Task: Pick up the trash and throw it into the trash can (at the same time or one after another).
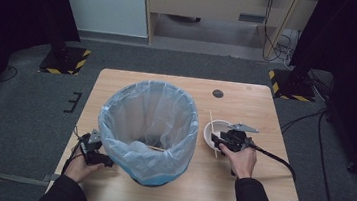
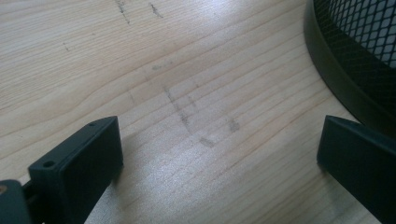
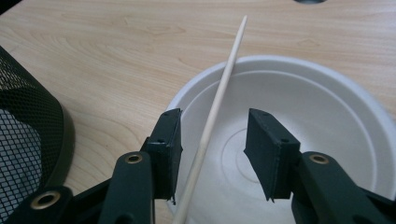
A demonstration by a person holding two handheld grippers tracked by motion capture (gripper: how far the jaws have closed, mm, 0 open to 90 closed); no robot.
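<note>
The right hand-held gripper (image 3: 212, 154) hangs over the near rim of a white bowl (image 3: 327, 116), its jaws half-open astride a thin wooden stick (image 3: 219, 98) that lies across that rim onto the tabletop (image 3: 116, 51); the pads are not yet pressing on it. The left hand-held gripper (image 2: 219, 154) rests with jaws wide and empty just beside the base of the lined bin (image 1: 148, 127). One stick seems to lie inside the bin already, so what remains, by my reading, is to pinch this stick, lift it and drop it in too.
</note>
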